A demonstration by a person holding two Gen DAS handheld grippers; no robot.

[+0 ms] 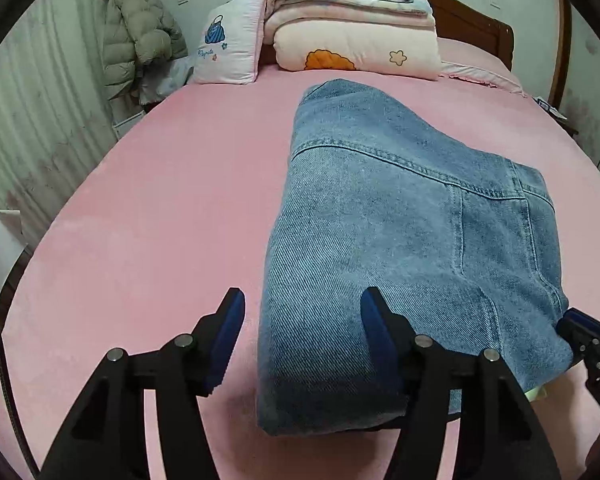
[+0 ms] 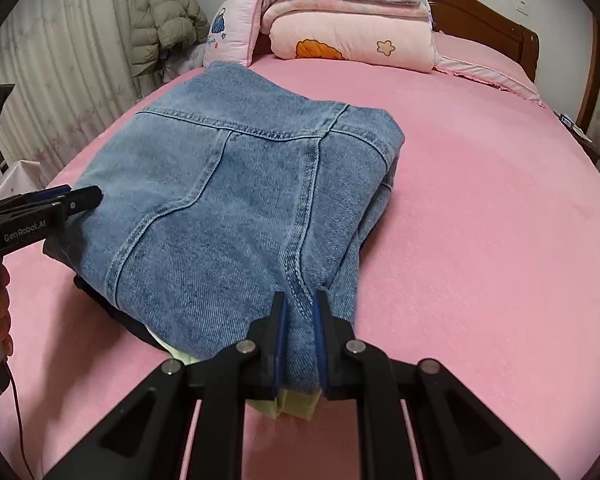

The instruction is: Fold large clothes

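In the left wrist view, the left tool [image 1: 302,308] fills the bottom of the frame with its fingers spread wide, released; the right-hand finger rests against the near edge of the folded denim garment [image 1: 400,232], the other over the bare pink bed sheet [image 1: 140,208]. At the lower right edge of that frame the right tool [image 1: 580,330] meets the garment's near corner.

In the right wrist view, the right tool [image 2: 300,304] sits at bottom centre, its blue pads clenched on a pinched ridge of denim along a seam at the near edge of the denim garment [image 2: 228,192]. A pale green layer [image 2: 296,404] peeks out beneath the denim just under the fingers. The left tool [image 2: 74,200] enters from the left edge, touching the garment's left side.

The garment lies folded in a thick bundle in the middle of the bed. Farther back, in the upper centre, a stack of folded quilts [image 2: 352,28] sits by a pillow [image 2: 228,36] against the wooden headboard [image 2: 484,24]. A puffer jacket [image 2: 164,20] hangs at the upper left.
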